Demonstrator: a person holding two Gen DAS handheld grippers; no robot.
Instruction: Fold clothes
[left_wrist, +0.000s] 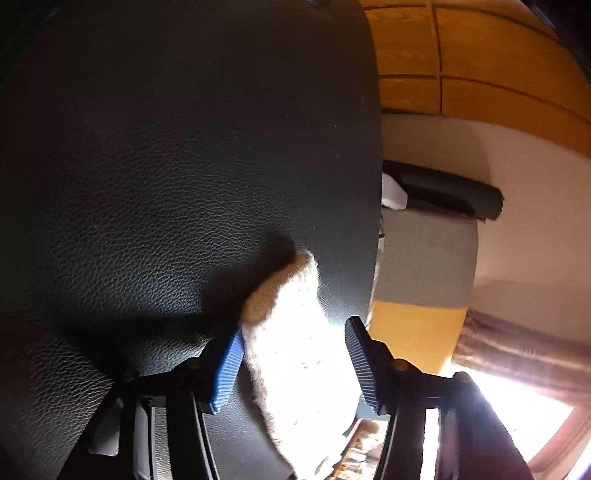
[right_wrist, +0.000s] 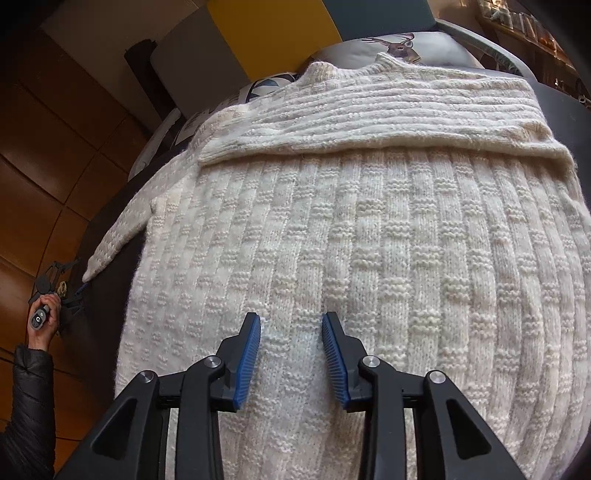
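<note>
A cream knit sweater (right_wrist: 369, 258) lies flat on a black leather surface (left_wrist: 147, 184). One sleeve (right_wrist: 369, 122) is folded across the chest. The other sleeve (right_wrist: 122, 229) stretches out to the left. In the left wrist view its cuff (left_wrist: 291, 332) lies between the blue pads of my left gripper (left_wrist: 295, 326), whose jaws stand wide apart around it. From the right wrist view, that left gripper (right_wrist: 55, 291) appears small at the sleeve's tip, held by a hand (right_wrist: 46, 314). My right gripper (right_wrist: 291, 321) is open just over the sweater's lower body, with nothing gripped.
Printed cushions, one with a deer (right_wrist: 400, 46), sit behind the sweater's collar. The leather surface ends at an edge (left_wrist: 376, 221) close to the cuff. Wooden panelling (right_wrist: 37, 166) lies to the left, and a brown curtain (left_wrist: 517, 354) hangs by a bright window.
</note>
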